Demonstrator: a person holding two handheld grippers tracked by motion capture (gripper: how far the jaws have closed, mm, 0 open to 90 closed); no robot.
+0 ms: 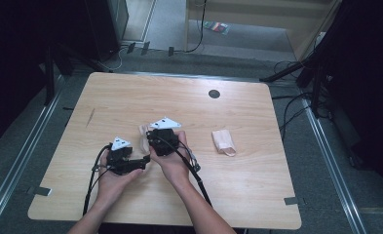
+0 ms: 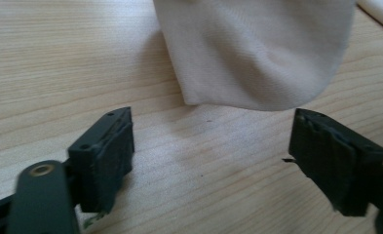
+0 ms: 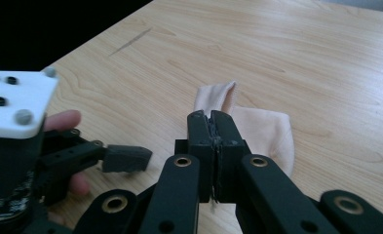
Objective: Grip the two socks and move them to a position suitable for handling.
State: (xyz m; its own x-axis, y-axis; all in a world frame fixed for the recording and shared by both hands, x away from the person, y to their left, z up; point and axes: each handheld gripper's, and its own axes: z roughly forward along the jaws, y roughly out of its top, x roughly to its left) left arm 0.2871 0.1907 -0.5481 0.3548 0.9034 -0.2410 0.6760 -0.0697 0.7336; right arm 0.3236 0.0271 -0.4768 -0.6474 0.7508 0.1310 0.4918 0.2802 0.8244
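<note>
My right gripper point(image 1: 149, 139) point(image 3: 212, 124) is shut on the cuff edge of a pale pink sock point(image 1: 143, 136) point(image 3: 269, 131), holding it up a little over the middle of the wooden table point(image 1: 179, 97). The sock point(image 2: 257, 53) hangs with its rounded end just above the wood. My left gripper point(image 1: 144, 162) point(image 2: 213, 144) sits low over the table to the left of the right one, pointing at the sock's hanging end. Its jaws stand open, with only bare wood between them and the sock just ahead of the tips.
A second pale pink sock point(image 1: 223, 142) lies folded on the table to the right of my hands. A black round grommet point(image 1: 214, 93) sits near the far edge and a dark streak point(image 1: 90, 117) marks the left side. Cables trail from both grippers toward the near edge.
</note>
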